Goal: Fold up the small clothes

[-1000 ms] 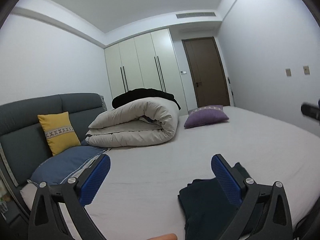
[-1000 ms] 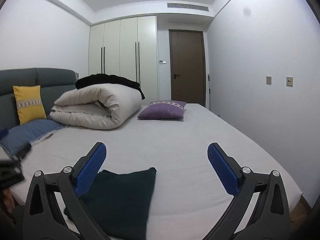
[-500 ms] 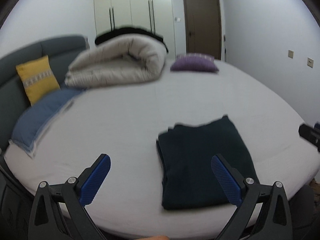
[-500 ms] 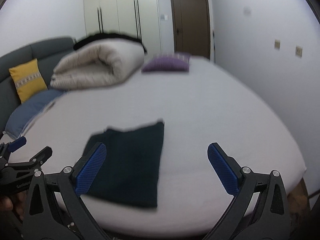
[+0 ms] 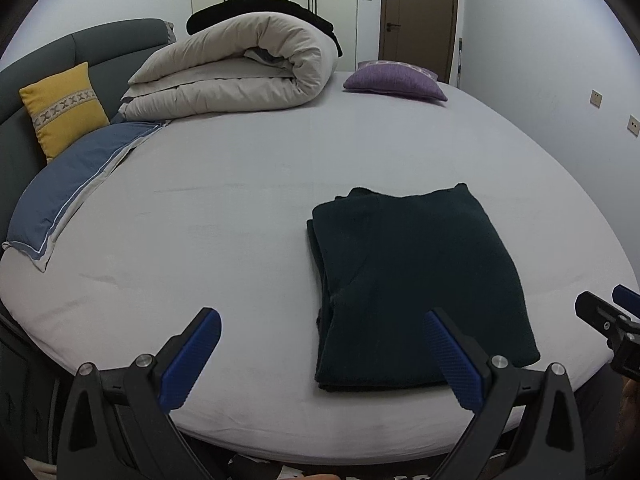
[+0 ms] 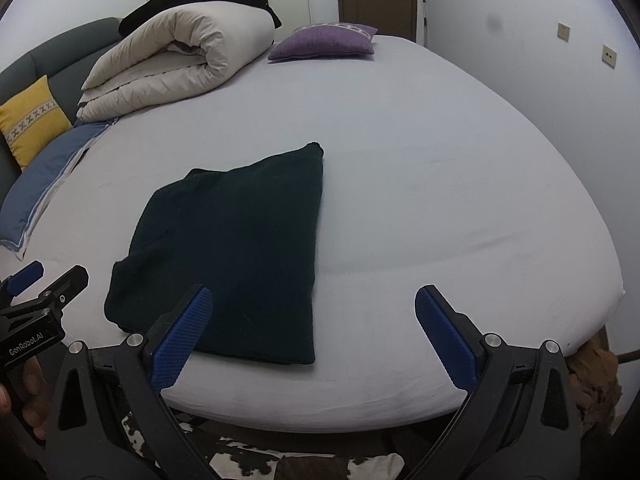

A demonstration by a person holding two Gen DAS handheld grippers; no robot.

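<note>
Dark folded garment [image 5: 416, 280] lies flat on the bed [image 5: 240, 208], untouched.

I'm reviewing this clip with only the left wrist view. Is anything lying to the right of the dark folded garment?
Observer: No, in the right wrist view the sheet right of the dark folded garment is bare to the bed's edge.
Reviewer: I only see the right gripper's tips. Is it open?
Observer: Yes, the right gripper is spread wide and holds nothing.
Reviewer: What's below the bed there?
Observer: A black-and-white patterned rug on the floor.
</note>
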